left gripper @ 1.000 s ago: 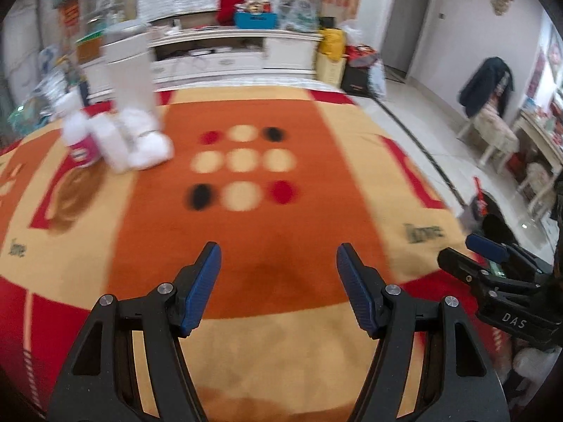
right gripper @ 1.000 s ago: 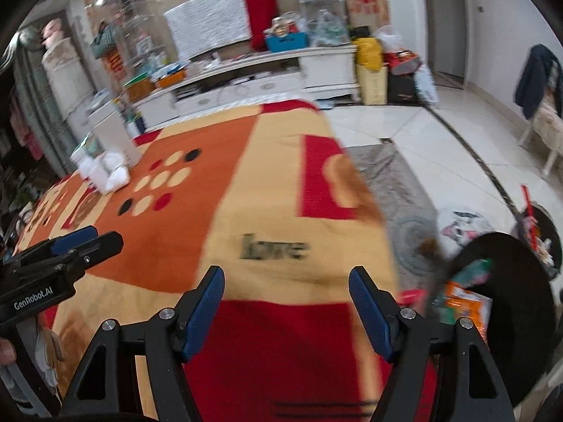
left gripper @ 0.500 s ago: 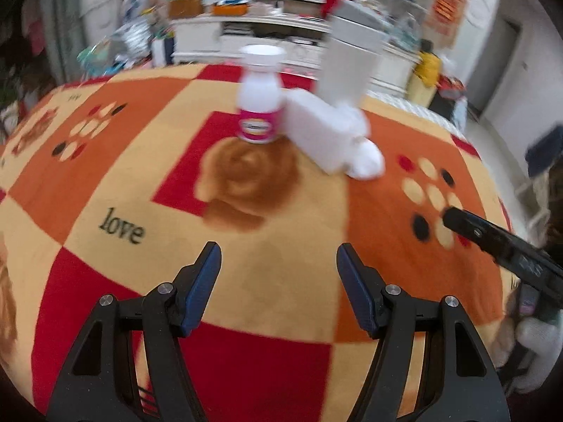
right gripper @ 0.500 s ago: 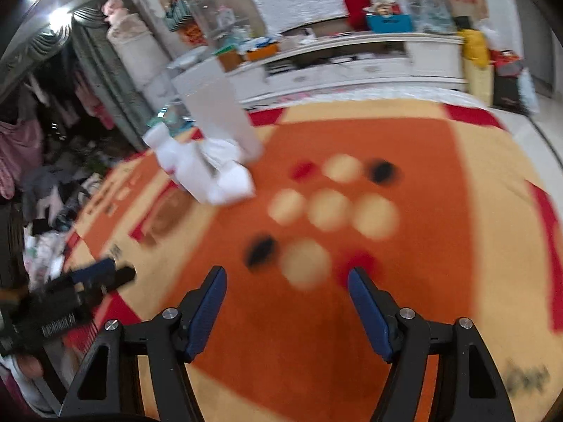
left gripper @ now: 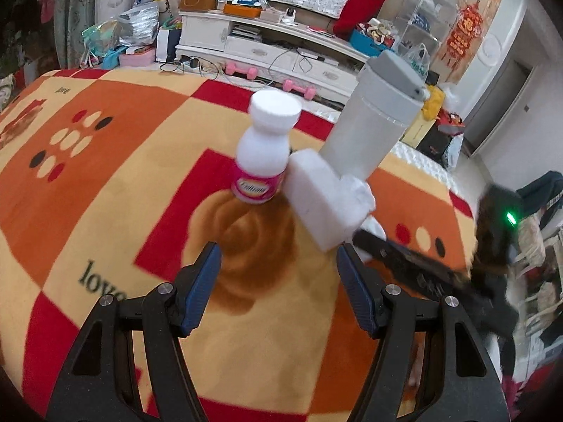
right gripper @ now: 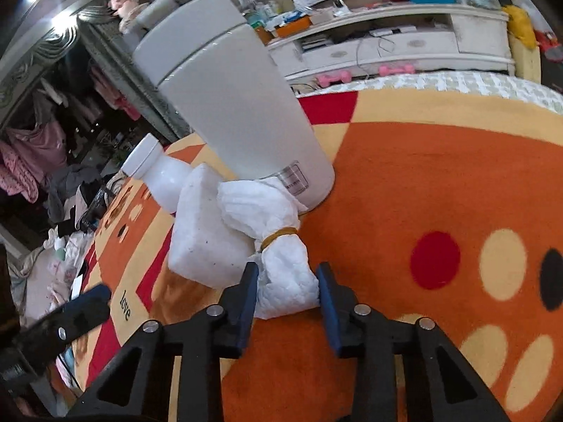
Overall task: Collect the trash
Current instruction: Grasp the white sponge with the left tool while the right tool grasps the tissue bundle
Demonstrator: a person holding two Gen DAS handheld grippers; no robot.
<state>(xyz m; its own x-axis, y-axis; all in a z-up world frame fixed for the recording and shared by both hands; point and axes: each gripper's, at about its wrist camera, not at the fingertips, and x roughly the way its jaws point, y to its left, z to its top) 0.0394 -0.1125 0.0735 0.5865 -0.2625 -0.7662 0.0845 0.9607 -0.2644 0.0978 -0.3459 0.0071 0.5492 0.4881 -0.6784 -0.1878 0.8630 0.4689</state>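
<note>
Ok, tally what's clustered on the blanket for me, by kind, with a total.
Small white bottle with pink label: 1
White foam block: 1
Tissue bundle tied with a rubber band, right gripper closed on its end: 1
Tall grey lidded container: 1
Total: 4

Foam block [right gripper: 204, 242] hides the white bottle's [right gripper: 158, 179] base.

My right gripper [right gripper: 286, 290] swings from the blanket's far edge to the tall grey bin [right gripper: 239, 105] and has just closed on the tied white wad [right gripper: 285, 274] before it. My left gripper [left gripper: 278, 285] now faces the bin too.
</note>
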